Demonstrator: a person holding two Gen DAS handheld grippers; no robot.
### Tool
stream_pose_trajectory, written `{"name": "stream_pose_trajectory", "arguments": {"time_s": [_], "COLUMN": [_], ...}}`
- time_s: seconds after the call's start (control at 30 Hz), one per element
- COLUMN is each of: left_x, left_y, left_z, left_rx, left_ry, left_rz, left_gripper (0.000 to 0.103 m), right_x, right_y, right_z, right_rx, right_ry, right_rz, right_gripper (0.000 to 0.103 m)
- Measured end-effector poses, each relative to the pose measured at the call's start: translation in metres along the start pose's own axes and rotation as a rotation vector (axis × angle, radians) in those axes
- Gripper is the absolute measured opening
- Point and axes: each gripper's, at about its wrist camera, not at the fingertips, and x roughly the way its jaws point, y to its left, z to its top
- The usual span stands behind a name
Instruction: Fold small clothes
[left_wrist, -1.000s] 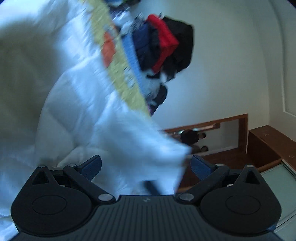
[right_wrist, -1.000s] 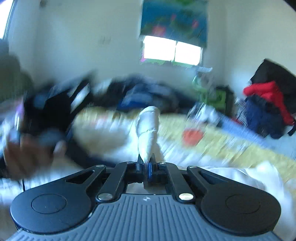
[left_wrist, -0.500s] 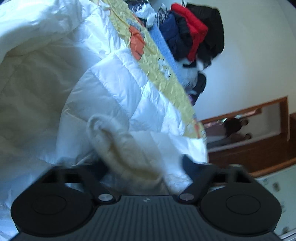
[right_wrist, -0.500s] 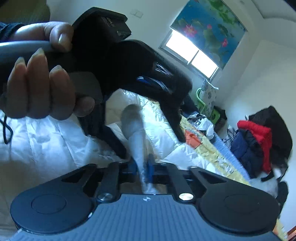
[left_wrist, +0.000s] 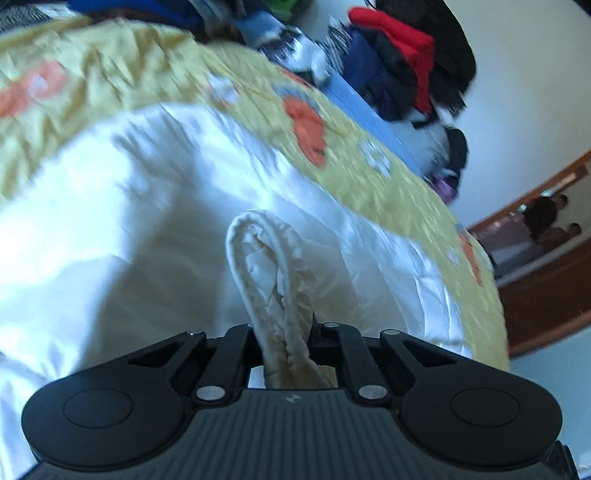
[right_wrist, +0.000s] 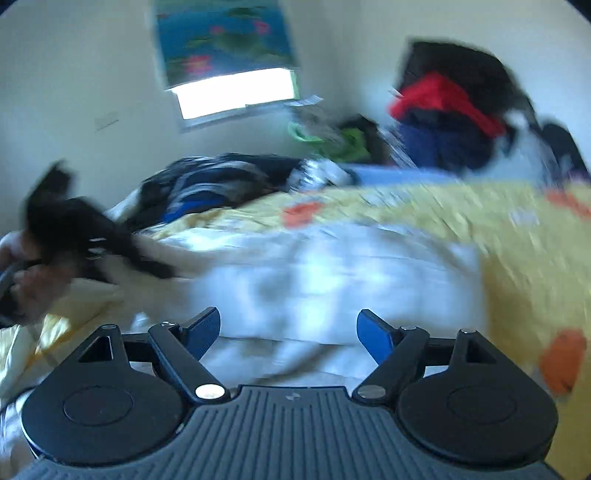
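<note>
A small cream sock (left_wrist: 271, 280) stands up out of my left gripper (left_wrist: 284, 332), which is shut on its lower end above a white quilted duvet (left_wrist: 129, 221). My right gripper (right_wrist: 288, 328) is open and empty, its blue pads (right_wrist: 373, 334) spread wide over the same white duvet (right_wrist: 332, 277). The left gripper body and the hand holding it show blurred at the left of the right wrist view (right_wrist: 74, 236).
A yellow bedspread with orange flowers (left_wrist: 369, 162) (right_wrist: 498, 229) lies under the duvet. A pile of red, navy and black clothes (left_wrist: 406, 70) (right_wrist: 450, 122) sits at the bed's far side. Dark striped clothes (right_wrist: 221, 181) lie near the window wall. A wooden rail (left_wrist: 535, 280) runs at the right.
My left gripper closed on the cream sock. My right gripper let go of the sock and opened wide, swinging away to the right.
</note>
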Motion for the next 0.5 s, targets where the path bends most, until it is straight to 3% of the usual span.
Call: {"name": "stream_pose_trajectory", "arguments": {"time_s": [0.1,0.27,0.4,0.5], "left_x": [0.001,0.028,0.033,0.035], "left_y": [0.01,0.019,0.014,0.01], "left_z": [-0.005,-0.016,-0.02,-0.023], "left_rx": [0.006,0.001,0.04,0.08], "left_ry": [0.007,0.03,0.029,0.023], "left_rz": [0.068,0.131,0.171,0.199], "left_gripper": [0.009,0.009,0.009,0.009], "right_x": [0.02,0.044,0.05,0.044], "right_y": [-0.042,-0.104,-0.097,-0.083], "right_z": [-0.007,-0.027,-0.027,-0.009], "right_rx": [0.163,0.475,0.393,0.313], "right_ry": [0.027,0.064,0.113,0.144], "right_rz": [-0.04,0.006,-0.002,-0.064], "right_gripper": [0.082,0.078,0.079,0.079]}}
